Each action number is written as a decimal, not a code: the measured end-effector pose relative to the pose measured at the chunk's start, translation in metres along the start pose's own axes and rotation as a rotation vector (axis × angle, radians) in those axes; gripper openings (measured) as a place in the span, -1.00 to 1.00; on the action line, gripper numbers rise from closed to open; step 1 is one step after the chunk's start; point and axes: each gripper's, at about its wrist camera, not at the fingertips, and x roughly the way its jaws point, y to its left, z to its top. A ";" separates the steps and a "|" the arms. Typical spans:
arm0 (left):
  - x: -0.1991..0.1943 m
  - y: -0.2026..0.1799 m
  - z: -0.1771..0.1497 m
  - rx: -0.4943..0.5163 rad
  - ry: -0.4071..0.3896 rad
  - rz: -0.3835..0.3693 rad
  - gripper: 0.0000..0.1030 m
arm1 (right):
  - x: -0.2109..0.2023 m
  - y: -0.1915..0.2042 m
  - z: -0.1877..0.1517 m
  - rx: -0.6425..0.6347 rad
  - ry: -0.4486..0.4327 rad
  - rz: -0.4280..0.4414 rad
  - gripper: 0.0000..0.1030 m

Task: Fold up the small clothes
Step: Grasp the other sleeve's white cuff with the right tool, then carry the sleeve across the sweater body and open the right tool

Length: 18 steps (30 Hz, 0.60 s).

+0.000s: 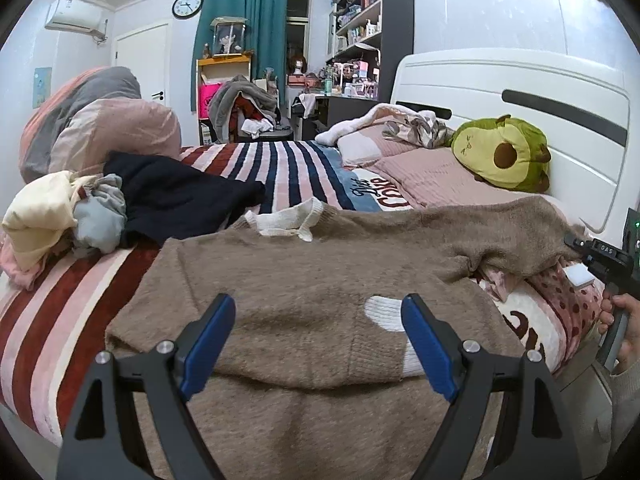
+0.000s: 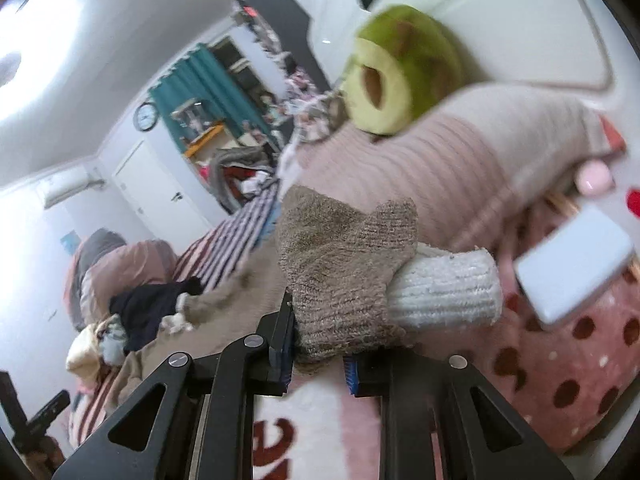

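While spread flat, fuzzy tan sweater [image 1: 304, 280]

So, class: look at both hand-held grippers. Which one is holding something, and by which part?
The right hand-held gripper is shut on the brown sweater, gripping its sleeve near the white cuff. The left hand-held gripper is open, holding nothing.

My jaws spread over the brown sweater

My left gripper [image 1: 318, 340] hangs open above the brown sweater [image 1: 304, 280] lying flat on the striped blanket [image 1: 72, 292]; at the far right my right gripper [image 1: 576, 250] pinches its sleeve near the avocado plush [image 1: 504, 152].
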 end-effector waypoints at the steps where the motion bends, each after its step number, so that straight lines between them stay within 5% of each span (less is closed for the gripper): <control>1: -0.002 0.005 -0.001 -0.007 -0.004 0.000 0.60 | -0.002 0.013 0.001 -0.036 -0.007 0.014 -0.74; 9: -0.025 0.052 -0.013 -0.071 -0.040 0.012 0.60 | 0.008 0.099 -0.004 -0.233 -0.005 0.101 -0.79; 18: -0.048 0.119 -0.034 -0.105 -0.072 0.032 0.60 | 0.051 0.212 -0.047 -0.386 0.103 0.207 -0.82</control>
